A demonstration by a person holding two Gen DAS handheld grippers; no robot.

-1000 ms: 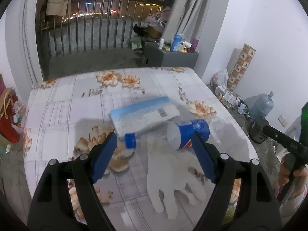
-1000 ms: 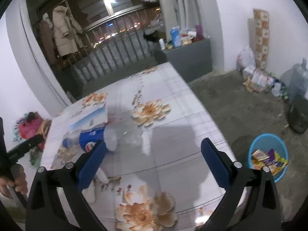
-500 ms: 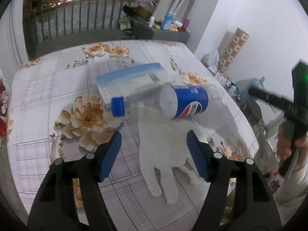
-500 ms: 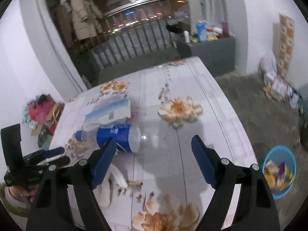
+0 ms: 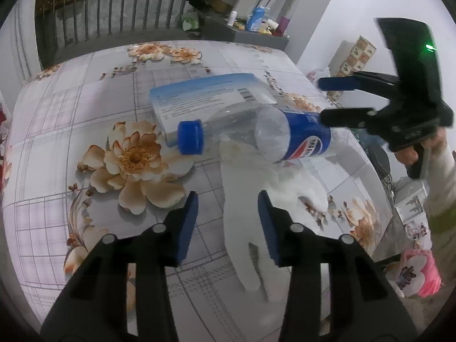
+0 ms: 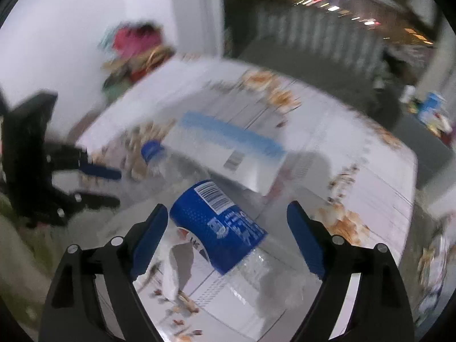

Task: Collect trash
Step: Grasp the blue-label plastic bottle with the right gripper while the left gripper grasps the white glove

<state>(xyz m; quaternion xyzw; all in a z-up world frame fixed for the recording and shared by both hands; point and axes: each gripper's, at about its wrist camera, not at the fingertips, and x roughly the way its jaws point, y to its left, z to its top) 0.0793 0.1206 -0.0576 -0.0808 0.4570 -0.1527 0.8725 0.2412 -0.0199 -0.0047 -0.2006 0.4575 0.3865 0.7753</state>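
The left gripper (image 5: 228, 216) points down at a table with a flowered cloth (image 5: 85, 108). Its jaws are closing, with a gap between the blue pads, and part of a white glove (image 5: 256, 199) lies between them. The glove's fingers trail back under the gripper toward the near table edge. The right-hand pad overlaps the glove in the view; whether it touches cannot be told, and the other pad stands clear of it.

Just ahead of that claw, past the glove's wide end, lies a clear plastic bottle (image 5: 256, 134) on its side, with a blue cap (image 5: 190, 137) toward the left and a blue label toward the right. Behind the bottle, further from the claw, a flat blue-and-white packet (image 5: 205, 97) rests on the cloth, its near edge under the bottle.

The right gripper (image 6: 228, 228) comes from the opposite side. Its jaws are opening and stand wide apart, and the bottle's labelled middle (image 6: 216, 222) lies between them, touching neither pad. The cap points away from this claw. This view is blurred.
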